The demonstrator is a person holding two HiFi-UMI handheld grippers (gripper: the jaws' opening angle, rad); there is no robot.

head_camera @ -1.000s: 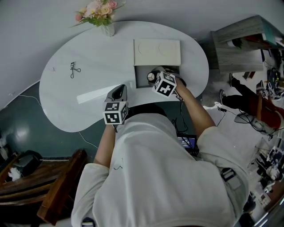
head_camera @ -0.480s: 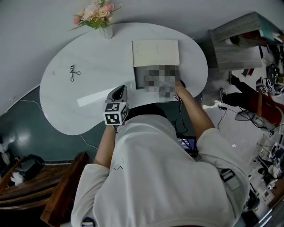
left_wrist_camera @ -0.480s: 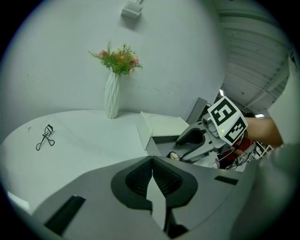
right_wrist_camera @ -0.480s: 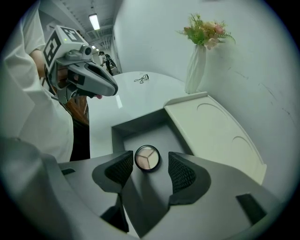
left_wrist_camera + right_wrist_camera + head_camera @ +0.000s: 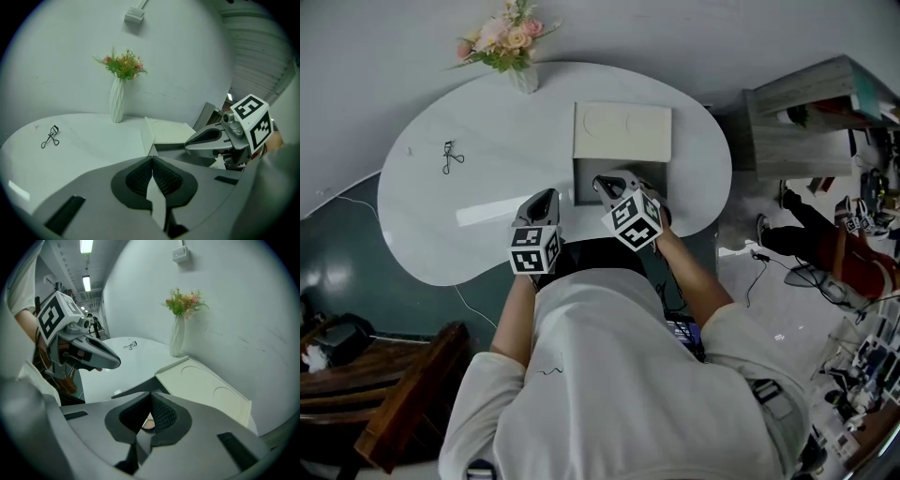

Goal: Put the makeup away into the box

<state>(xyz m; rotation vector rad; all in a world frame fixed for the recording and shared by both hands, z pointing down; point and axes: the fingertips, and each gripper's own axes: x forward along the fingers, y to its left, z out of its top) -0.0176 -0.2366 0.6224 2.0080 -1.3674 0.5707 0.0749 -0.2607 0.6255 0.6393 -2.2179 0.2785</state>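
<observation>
White tabletop point(image 5: 487, 178) with a cream box point(image 5: 622, 131) open on it, lid flipped back. The right tool point(image 5: 607, 183) is over the box, jaws pinched together, nothing clamped that I can see. The left tool point(image 5: 546, 197) just beside it is closed and empty too. The eyelash curler point(image 5: 449, 157) lies way off left, well apart from the box.

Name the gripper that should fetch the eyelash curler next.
Left, probably: the left gripper is nearer the eyelash curler; the right gripper hangs over the box, farther from it.
</observation>
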